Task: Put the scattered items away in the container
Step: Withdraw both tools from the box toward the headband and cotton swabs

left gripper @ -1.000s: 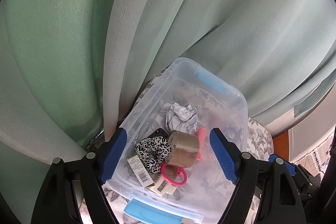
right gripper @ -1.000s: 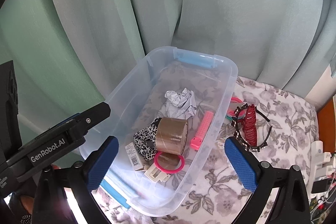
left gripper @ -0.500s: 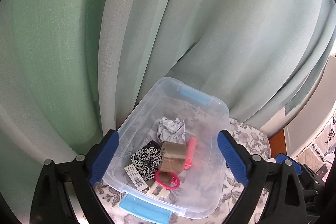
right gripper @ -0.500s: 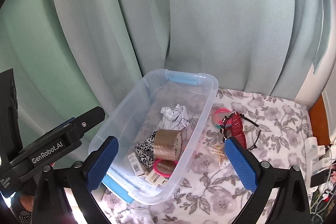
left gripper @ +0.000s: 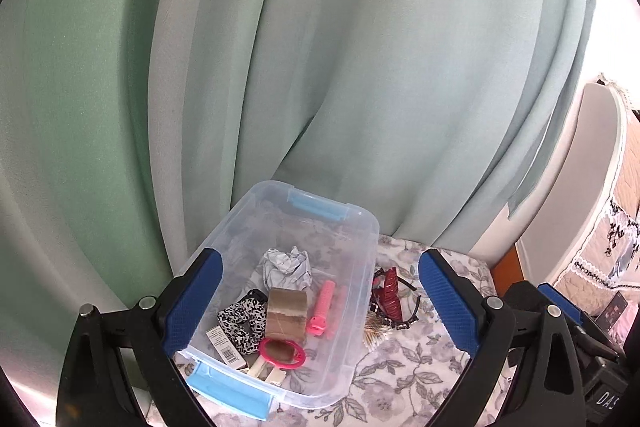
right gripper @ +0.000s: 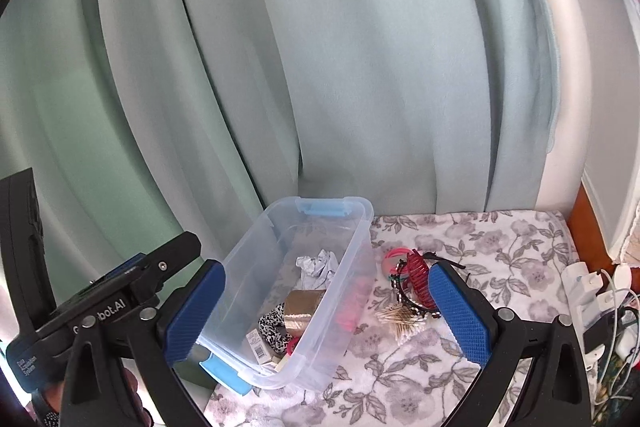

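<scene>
Pale green pleated fabric curtain (left gripper: 320,67) across the whole upper frame in both views. Floral grey-and-white cloth surface (right gripper: 460,239) along the bottom, spread right of centre. Clear rectangular plastic container with light blue latch handles (left gripper: 360,291) at lower centre, resting on that cloth, holding a crumpled ball of white paper (left gripper: 286,267), a brown roll of packing tape (left gripper: 286,313), a black-and-white leopard-print scrunchie (left gripper: 240,323), a pink ridged hair roller (left gripper: 322,309) and a pink ring-shaped clip (left gripper: 282,350). Outside, just right of the container wall: dark red toothed hair claw (right gripper: 418,277), a bundle of cotton swabs (right gripper: 402,321), pink and green hair rings (right gripper: 394,261). Left gripper (left gripper: 320,311) spread wide after just opening further, blue pads flanking the container, nothing between them pressed. Right gripper (right gripper: 326,311) likewise gaping, empty, lower frame.
</scene>
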